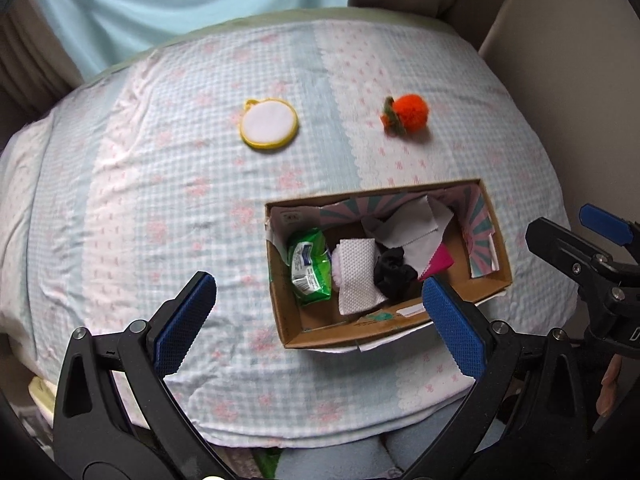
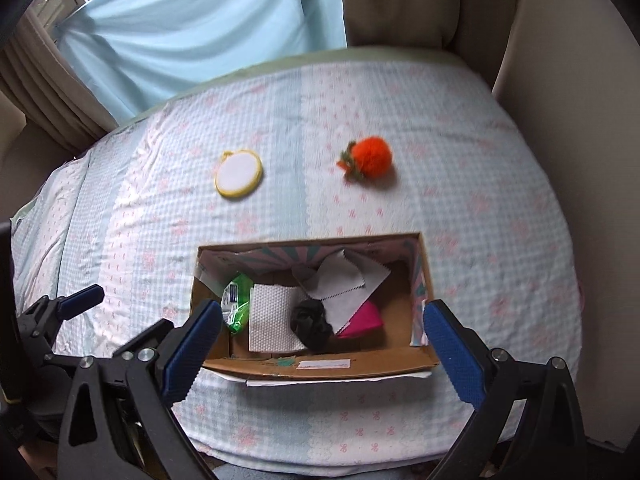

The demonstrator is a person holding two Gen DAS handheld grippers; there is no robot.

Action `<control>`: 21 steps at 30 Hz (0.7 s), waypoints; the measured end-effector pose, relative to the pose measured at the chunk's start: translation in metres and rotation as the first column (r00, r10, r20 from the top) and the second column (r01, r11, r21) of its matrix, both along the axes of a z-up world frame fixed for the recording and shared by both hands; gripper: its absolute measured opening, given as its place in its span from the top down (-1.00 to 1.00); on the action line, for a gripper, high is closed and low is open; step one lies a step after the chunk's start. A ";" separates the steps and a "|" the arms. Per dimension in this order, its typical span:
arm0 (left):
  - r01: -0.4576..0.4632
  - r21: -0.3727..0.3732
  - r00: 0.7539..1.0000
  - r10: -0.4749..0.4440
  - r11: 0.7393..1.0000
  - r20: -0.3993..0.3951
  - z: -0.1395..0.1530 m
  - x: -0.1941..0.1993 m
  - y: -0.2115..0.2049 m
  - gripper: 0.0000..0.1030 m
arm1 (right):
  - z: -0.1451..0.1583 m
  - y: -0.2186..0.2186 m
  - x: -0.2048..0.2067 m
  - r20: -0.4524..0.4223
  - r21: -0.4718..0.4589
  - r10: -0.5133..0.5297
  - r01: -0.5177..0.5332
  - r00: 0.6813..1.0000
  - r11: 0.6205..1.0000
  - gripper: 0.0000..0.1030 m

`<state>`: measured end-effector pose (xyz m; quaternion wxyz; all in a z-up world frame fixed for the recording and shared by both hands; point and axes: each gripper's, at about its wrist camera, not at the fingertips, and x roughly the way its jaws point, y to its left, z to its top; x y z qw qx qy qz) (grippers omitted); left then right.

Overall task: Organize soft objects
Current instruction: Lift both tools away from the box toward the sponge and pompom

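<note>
Two soft things lie loose on the bedspread (image 2: 480, 208) beyond the cardboard box (image 2: 320, 370): a fuzzy orange pom-pom (image 2: 372, 157) with a green tuft, right of centre in the upper frame, and well to its left a flat round white pad (image 2: 239, 174) with a yellow rim. The box, lower centre, already holds a green wipes pack (image 1: 309, 265), white cloths, a black scrunchie (image 2: 311, 322) and a pink piece, so the job looks nearly finished. Both the left gripper (image 1: 320, 320) and right gripper (image 2: 322, 354) hang near the box with jaws spread and empty; next, one should reach past it to a loose item.

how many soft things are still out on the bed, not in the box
2: a round white pad with yellow trim lying left, and a fluffy orange pompom to its right, both beyond the open cardboard box.
</note>
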<state>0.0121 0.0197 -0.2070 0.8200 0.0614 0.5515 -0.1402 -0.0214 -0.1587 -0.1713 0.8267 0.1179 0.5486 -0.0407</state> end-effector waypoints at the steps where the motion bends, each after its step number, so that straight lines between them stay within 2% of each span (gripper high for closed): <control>1: -0.006 -0.004 1.000 0.006 1.000 0.006 0.004 -0.001 0.001 -0.99 | 0.004 0.001 -0.001 0.010 -0.008 0.002 -0.002 1.000 1.000 -0.95; 8: -0.070 -0.022 0.995 0.072 0.997 0.074 0.035 0.004 0.002 -0.99 | 0.029 -0.001 -0.003 0.061 -0.035 0.016 -0.014 0.998 0.999 -0.95; 15: -0.167 -0.036 0.974 0.171 0.985 0.148 0.055 0.028 -0.006 -0.99 | 0.049 -0.017 0.019 0.123 -0.111 0.062 -0.048 0.990 0.993 -0.95; 21: -0.220 -0.038 0.958 0.223 0.975 0.178 0.053 0.071 -0.018 -0.99 | 0.045 -0.049 0.059 0.151 -0.070 0.080 -0.070 0.985 0.995 -0.95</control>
